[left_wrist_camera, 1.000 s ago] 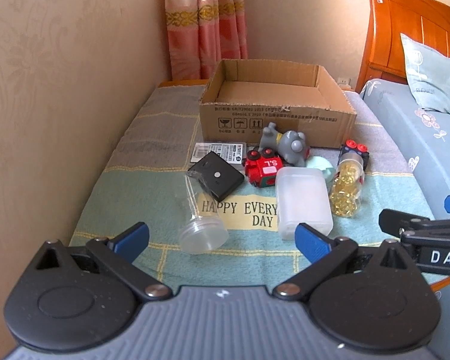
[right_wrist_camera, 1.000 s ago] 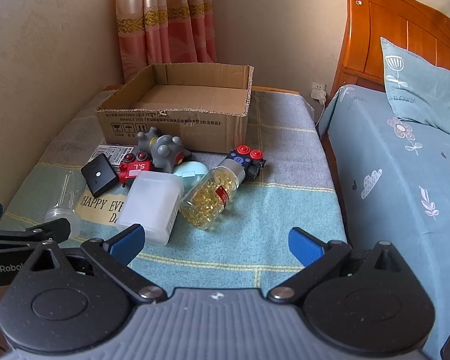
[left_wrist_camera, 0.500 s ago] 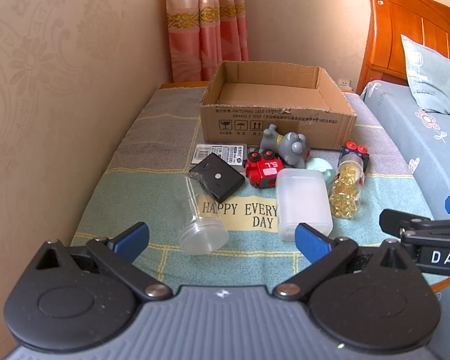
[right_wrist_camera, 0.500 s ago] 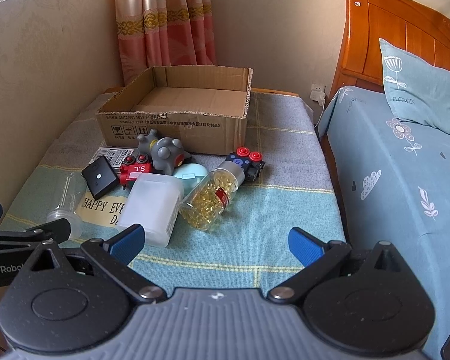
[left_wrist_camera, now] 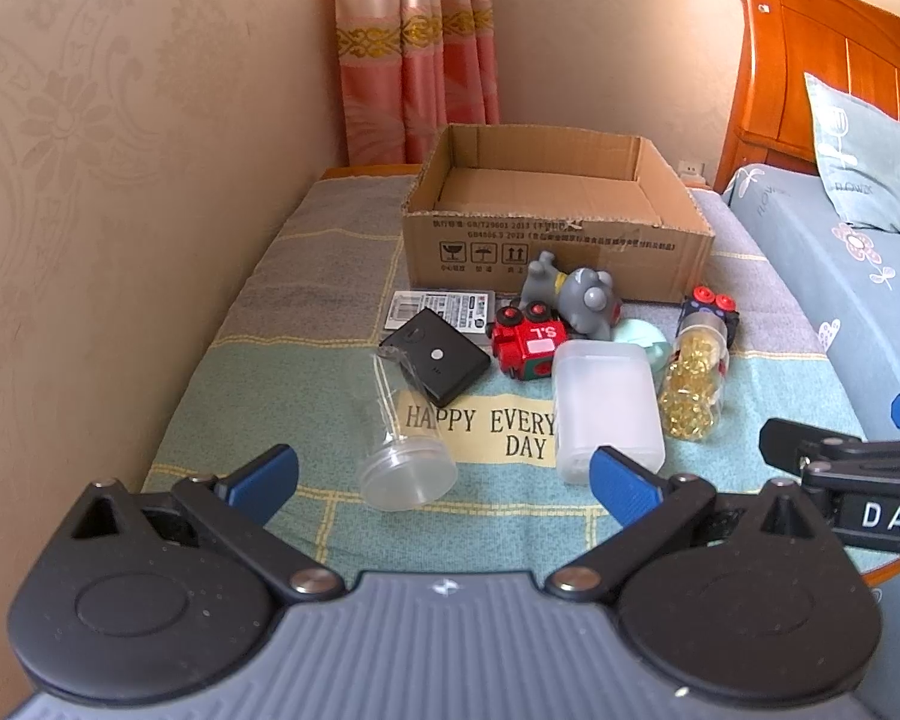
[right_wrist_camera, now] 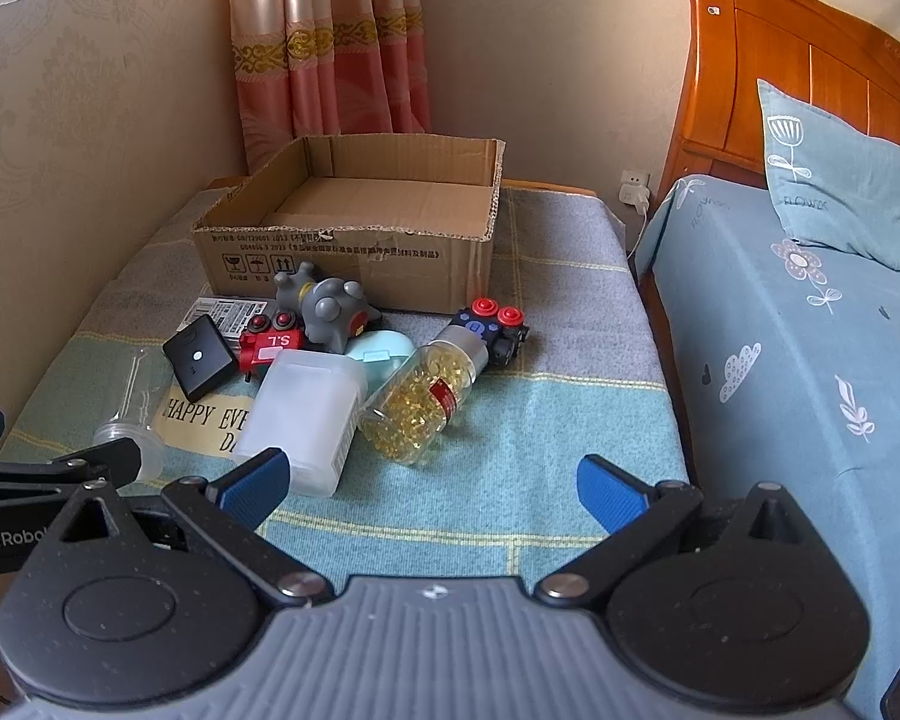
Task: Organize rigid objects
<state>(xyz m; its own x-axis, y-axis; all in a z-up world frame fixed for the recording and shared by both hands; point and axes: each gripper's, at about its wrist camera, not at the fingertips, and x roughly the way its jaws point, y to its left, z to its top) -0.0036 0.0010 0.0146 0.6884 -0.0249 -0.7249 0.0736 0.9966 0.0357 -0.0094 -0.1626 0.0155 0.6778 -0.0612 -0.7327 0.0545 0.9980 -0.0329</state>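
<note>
Two grippers, left gripper point(left_wrist_camera: 444, 477) and right gripper point(right_wrist_camera: 432, 483), hover wide open and empty, barely shifted over the last second; nothing is packed yet. Clear jar point(left_wrist_camera: 405, 450), white container point(left_wrist_camera: 606, 408) and capsule bottle point(right_wrist_camera: 420, 402) lie before the empty cardboard box point(left_wrist_camera: 555, 252).

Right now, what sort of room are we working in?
Most likely a bedroom: a wooden headboard with a pillow on a made bed, a curtain, and a cloth-covered table beside the bed.
</note>
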